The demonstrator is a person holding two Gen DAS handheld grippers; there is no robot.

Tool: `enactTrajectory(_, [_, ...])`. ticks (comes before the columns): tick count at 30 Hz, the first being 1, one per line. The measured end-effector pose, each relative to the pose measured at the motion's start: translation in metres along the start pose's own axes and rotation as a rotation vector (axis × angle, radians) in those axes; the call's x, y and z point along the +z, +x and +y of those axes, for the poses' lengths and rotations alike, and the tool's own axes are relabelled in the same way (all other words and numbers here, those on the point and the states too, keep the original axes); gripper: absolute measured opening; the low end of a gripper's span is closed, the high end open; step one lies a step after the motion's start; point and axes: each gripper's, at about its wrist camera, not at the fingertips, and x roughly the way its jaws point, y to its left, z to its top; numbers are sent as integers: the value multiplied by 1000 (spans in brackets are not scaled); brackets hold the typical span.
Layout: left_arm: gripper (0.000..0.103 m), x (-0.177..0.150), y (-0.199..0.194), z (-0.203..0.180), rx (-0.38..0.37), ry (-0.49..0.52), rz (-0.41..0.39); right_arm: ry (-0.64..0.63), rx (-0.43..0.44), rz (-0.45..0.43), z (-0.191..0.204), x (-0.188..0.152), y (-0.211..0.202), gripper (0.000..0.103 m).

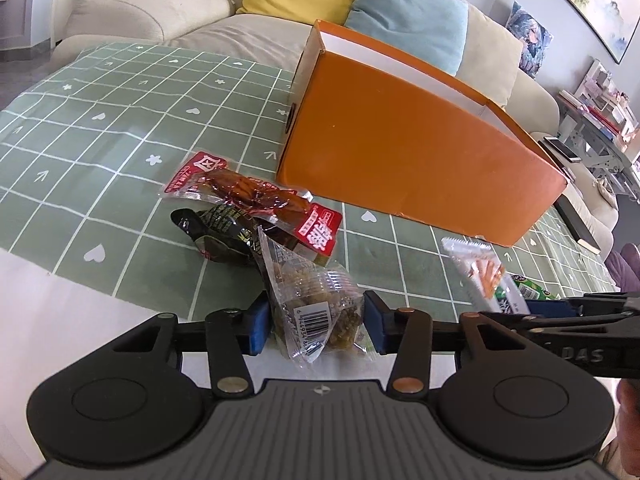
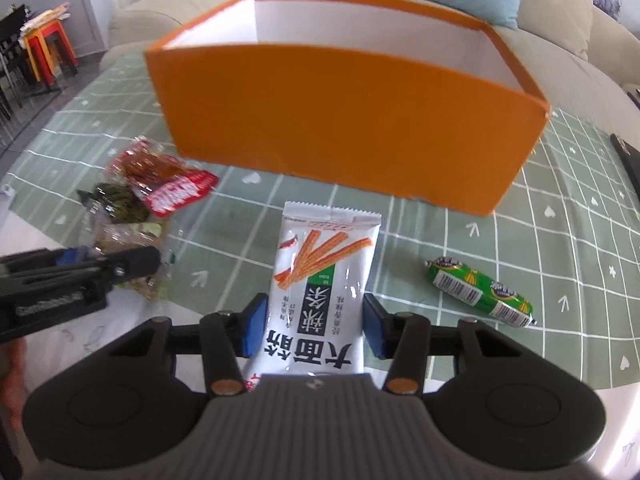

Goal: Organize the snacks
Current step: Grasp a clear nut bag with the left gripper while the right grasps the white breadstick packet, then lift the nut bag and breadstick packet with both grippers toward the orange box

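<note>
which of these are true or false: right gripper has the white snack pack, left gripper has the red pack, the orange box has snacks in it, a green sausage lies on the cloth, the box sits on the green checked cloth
1. The right gripper has the white snack pack between its pads. True.
2. The left gripper has the red pack. False: it is on the clear packet; the red pack lies on the cloth.
3. The orange box has snacks in it. False: the visible inside shows only white walls.
4. A green sausage lies on the cloth. True.
5. The box sits on the green checked cloth. True.
</note>
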Motion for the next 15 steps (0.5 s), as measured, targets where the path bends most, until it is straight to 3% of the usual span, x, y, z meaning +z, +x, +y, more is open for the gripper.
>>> enactTrajectory(15, [52,-3,-42,-17,18,27,24,-27,117,-85,1,-8,-53,48])
